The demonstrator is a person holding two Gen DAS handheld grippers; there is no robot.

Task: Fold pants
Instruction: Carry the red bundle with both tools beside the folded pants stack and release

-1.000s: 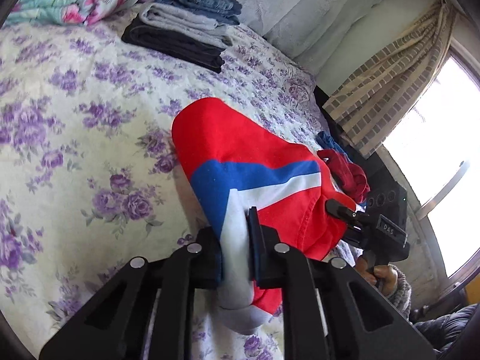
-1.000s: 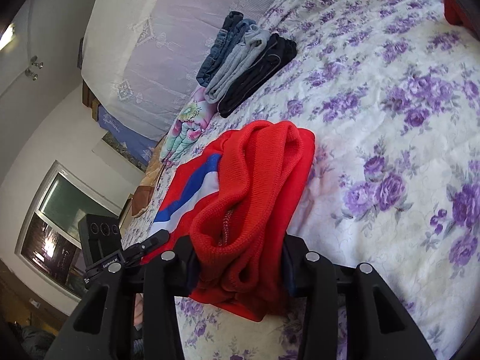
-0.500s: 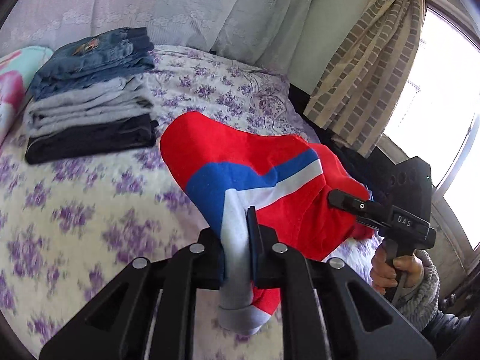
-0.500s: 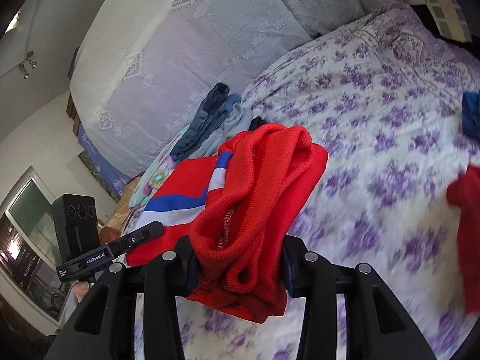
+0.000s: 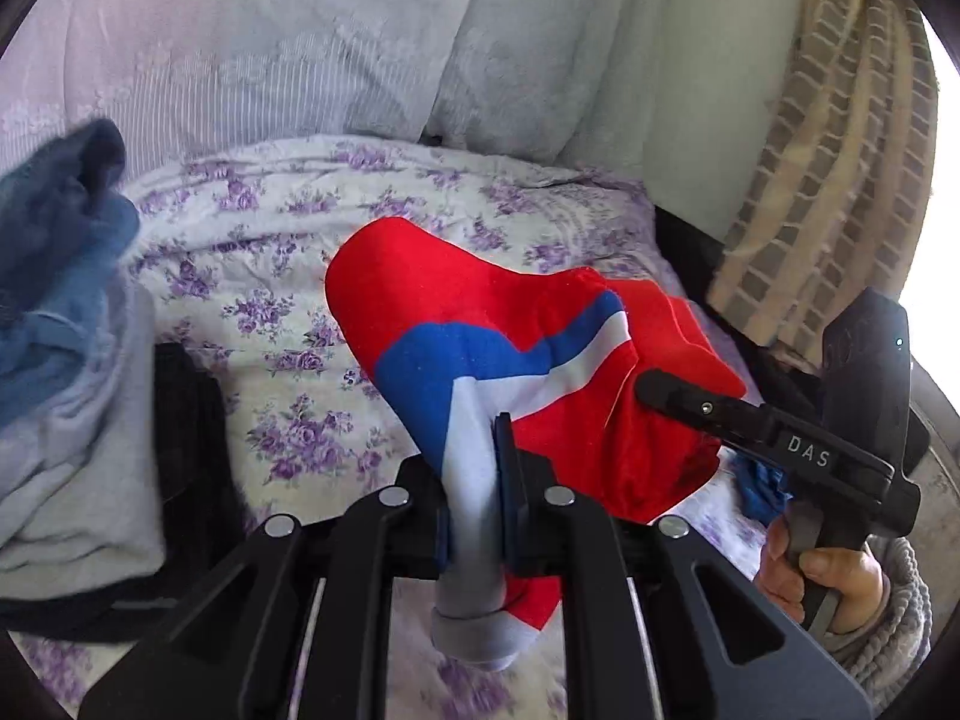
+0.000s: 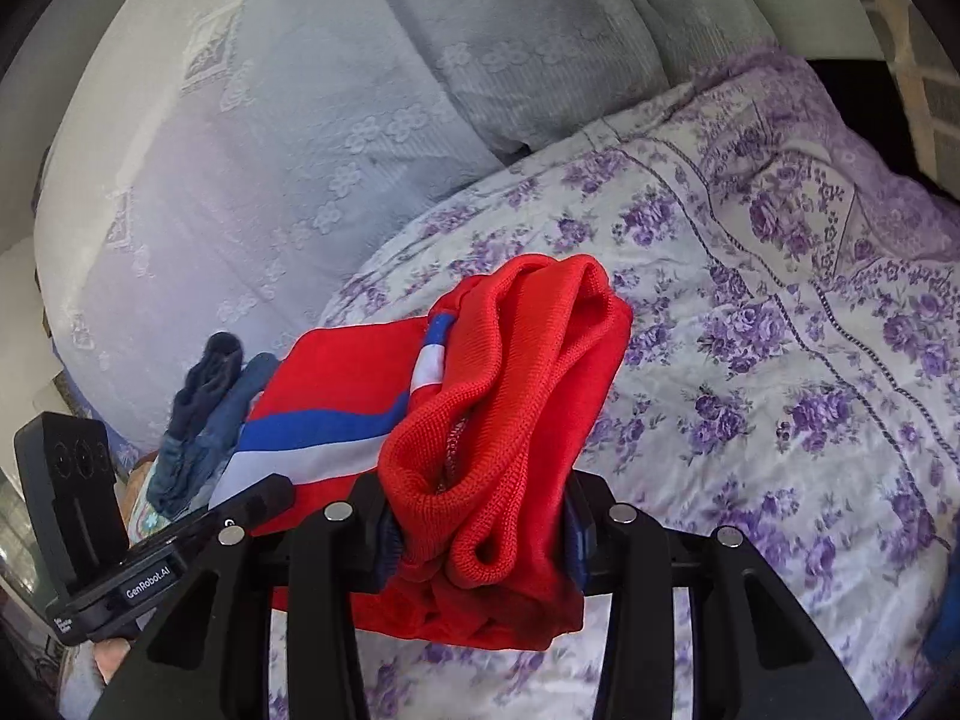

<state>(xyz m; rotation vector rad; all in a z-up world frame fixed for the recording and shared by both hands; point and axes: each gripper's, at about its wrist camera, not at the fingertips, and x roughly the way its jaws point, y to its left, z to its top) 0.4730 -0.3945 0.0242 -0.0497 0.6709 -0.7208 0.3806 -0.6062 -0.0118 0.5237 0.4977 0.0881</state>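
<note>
Left wrist view shows your left gripper (image 5: 480, 516) with its jaws drawn almost together, pinching a thin grey-white edge of the red pants (image 5: 480, 324); the cuff hangs out below the pads. Your right gripper (image 6: 480, 534) holds a thick bunch of the red ribbed waistband between jaws set at a middling width, the fabric filling the gap. The pants, red with a blue and white stripe, are stretched between your two grippers and lifted clear of the bed (image 6: 750, 360), above its floral purple cover near the head end, where pale pillows (image 5: 300, 60) lean up. At the bed's left edge in the left wrist view sits a stack of folded clothes (image 5: 72, 360): blue denim over light grey over black. Your right hand (image 5: 828, 570), in a grey knit sleeve, grips the handle at the right. A checked curtain (image 5: 828, 180) hangs beyond the bed's far corner.
</note>
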